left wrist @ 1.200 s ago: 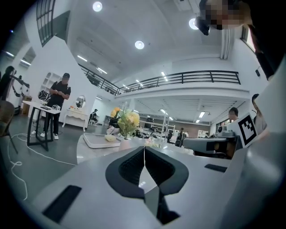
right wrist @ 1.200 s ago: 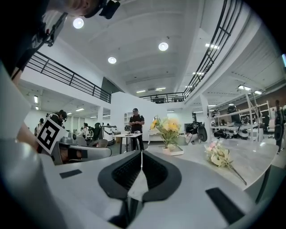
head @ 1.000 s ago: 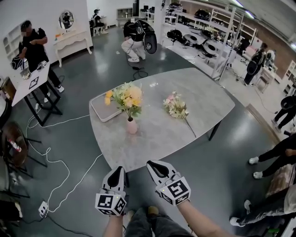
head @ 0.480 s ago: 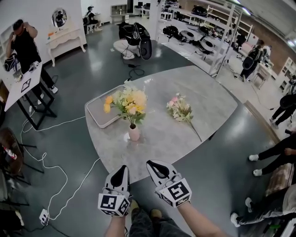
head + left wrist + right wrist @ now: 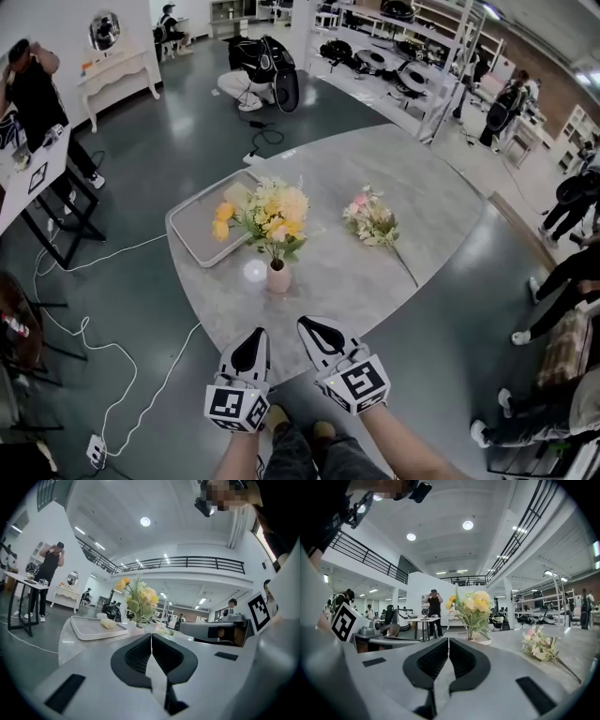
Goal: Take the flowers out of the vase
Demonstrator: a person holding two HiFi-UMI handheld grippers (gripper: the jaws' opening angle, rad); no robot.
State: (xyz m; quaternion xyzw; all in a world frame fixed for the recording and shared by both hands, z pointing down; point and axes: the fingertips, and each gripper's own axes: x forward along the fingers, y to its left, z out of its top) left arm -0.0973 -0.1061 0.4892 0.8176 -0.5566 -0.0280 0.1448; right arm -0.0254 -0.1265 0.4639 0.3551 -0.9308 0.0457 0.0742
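A small pink vase [image 5: 278, 277] stands on the grey table [image 5: 412, 187] and holds a yellow and cream bunch of flowers [image 5: 271, 215]. A second, pink and white bunch [image 5: 373, 223] lies flat on the table to the right. My left gripper [image 5: 251, 346] and right gripper [image 5: 319, 334] hang side by side just short of the table's near edge, both shut and empty. The yellow flowers [image 5: 138, 600] show ahead in the left gripper view. In the right gripper view the same bunch [image 5: 472, 605] stands ahead and the loose bunch [image 5: 543, 648] lies at right.
A white tray [image 5: 199, 223] lies on the table left of the vase. A white cable [image 5: 103, 347] runs across the floor at left. A white desk [image 5: 33, 183] with a person [image 5: 28, 89] stands far left; more people [image 5: 577, 272] stand at right.
The table and vase have drawn closer and lower in the head view as both grippers moved forward toward the table's near edge. Both stayed shut.
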